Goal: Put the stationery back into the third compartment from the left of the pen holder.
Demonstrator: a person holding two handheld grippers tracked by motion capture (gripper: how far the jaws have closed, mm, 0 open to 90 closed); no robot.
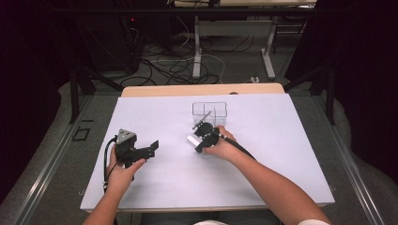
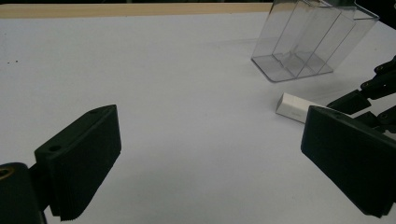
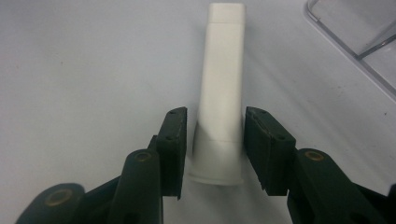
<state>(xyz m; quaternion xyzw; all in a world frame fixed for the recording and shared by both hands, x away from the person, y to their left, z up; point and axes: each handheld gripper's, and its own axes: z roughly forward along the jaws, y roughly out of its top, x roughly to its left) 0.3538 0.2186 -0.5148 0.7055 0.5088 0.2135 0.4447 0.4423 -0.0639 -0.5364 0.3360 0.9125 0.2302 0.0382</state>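
One white, oblong, hard-looking plastic block (image 3: 220, 93) is recorded lying flat on the pale tabletop (image 1: 155, 187), between the jaws of the right gripper (image 3: 215, 149). Those jaws straddle its near end closely; a thin gap appears on each side, so no firm pinch is confirmed. The block is judged light, rigid and smooth-sided, hence liable to slip; hold is best taken across its long flat sides near the middle. The left gripper (image 2: 210, 158) is noted spread wide and empty, well apart. Farther off, one clear plastic divided container (image 1: 209, 114) is observed, with a thin stick-like item inside, not identifiable.
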